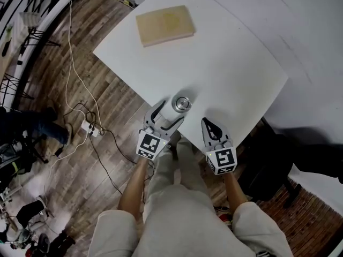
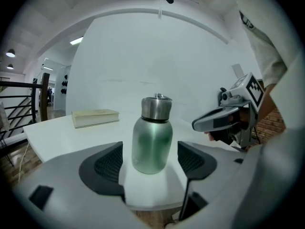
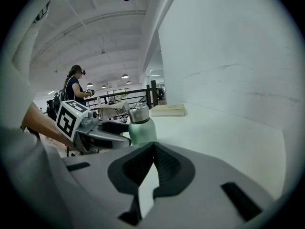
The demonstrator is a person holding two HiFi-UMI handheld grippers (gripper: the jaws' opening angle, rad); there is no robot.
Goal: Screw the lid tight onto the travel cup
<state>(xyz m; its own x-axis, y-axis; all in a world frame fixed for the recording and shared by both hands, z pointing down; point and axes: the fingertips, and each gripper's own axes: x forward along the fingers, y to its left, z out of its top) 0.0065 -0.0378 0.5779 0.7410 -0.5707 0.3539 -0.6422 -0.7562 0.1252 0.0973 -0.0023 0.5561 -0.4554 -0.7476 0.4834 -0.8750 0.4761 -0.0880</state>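
Risk of knocking the travel cup (image 1: 181, 107) over, or off the table (image 1: 230, 58), by closing the left tool (image 1: 167, 116) off-centre: standing upright right at the near edge, close to the near corner, with little table to spare. Risk too of slipping on the smooth, rounded green body during twisting, likely from gripping too lightly. Possible cross-threading from turning the steel lid (image 2: 157, 107) while tilted; cannot tell how far down already seated. Left tool spread wide, holding nothing, pads either side of the cup's lower body and clear of it. Right tool (image 1: 210, 126) closed tight and empty, just beside the cup toward the near corner, not touching it; needs opening before taking the lid.
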